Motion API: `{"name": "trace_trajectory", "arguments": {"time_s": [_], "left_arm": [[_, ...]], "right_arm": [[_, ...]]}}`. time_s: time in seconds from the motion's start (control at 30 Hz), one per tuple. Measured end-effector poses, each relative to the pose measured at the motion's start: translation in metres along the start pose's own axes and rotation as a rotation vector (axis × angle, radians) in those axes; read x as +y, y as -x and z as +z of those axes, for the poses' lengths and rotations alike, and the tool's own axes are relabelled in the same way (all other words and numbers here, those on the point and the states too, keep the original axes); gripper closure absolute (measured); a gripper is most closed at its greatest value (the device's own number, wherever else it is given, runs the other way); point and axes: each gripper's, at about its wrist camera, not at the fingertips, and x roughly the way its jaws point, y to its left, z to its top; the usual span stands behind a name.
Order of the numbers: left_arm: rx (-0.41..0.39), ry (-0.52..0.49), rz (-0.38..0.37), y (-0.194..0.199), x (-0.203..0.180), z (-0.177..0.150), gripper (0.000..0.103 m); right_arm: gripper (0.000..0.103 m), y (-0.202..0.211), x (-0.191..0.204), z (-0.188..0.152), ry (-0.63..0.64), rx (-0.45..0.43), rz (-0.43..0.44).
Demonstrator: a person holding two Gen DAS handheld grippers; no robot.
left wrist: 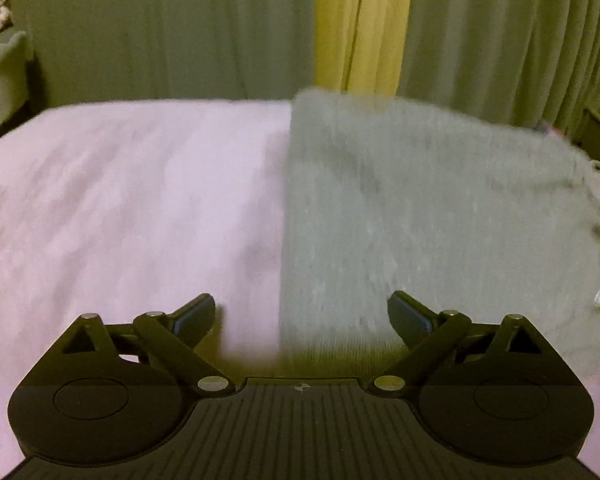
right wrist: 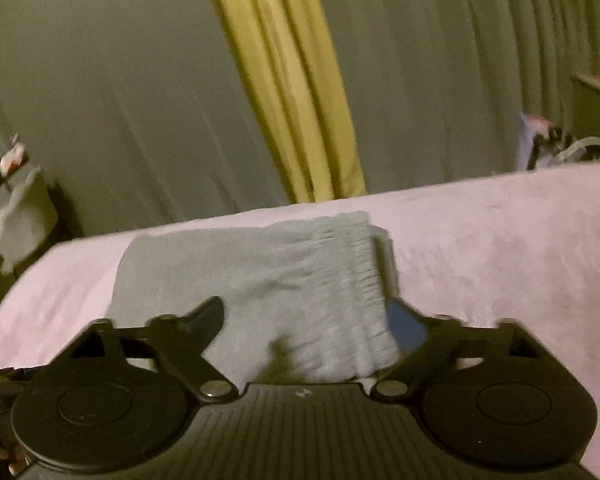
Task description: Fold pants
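Note:
The grey pants (left wrist: 420, 208) lie folded into a flat block on the pink bed cover (left wrist: 120, 200), in the right half of the left wrist view. My left gripper (left wrist: 302, 314) hovers over their near left edge, open wide, with nothing between its fingers. In the right wrist view the folded pants (right wrist: 260, 280) show their ribbed waistband (right wrist: 364, 280) on the right side. My right gripper (right wrist: 306, 318) is above their near end. Its fingers stand apart on either side of the cloth, and the right pad (right wrist: 406, 326) sits beside the waistband without pressing it.
Grey curtains (left wrist: 160, 32) with a yellow strip (left wrist: 360, 24) hang behind the bed's far edge. A low shelf (right wrist: 4, 208) with a pale cloth and a small figure stands at the left. Cables and small clutter (right wrist: 572, 144) sit at the far right.

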Motion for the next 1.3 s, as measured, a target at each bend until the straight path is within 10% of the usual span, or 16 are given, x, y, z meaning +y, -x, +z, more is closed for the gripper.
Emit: {"name": "trace_trajectory", "arguments": {"time_s": [0.23,0.33,0.43,0.53,0.6,0.9,1.3], "left_arm": [[0.011,0.12,-0.032,0.005,0.021,-0.016,0.005],[0.015,0.147,-0.034,0.011,0.025,-0.023,0.003],[0.018,0.174,-0.053,0.025,0.03,-0.039,0.003],[0.052,0.123,-0.044,0.035,0.019,-0.059,0.003],[0.056,0.058,-0.039,0.044,0.004,-0.076,0.003],[0.181,-0.045,-0.032,0.061,-0.036,-0.108,0.003],[0.208,-0.086,-0.015,0.091,-0.047,-0.124,0.002]], "right_arm": [[0.059,-0.018,0.053,-0.009,0.149,0.017,-0.007],[0.057,-0.057,0.048,-0.033,0.181,0.243,-0.026],[0.057,-0.042,0.06,-0.044,0.295,0.193,-0.038],[0.041,-0.017,0.061,-0.052,0.275,0.175,0.001],[0.011,0.008,0.054,-0.068,0.21,0.147,0.091],[0.004,0.065,0.042,-0.153,0.165,0.252,-0.081],[0.004,0.072,0.066,-0.174,0.209,0.301,-0.142]]}}
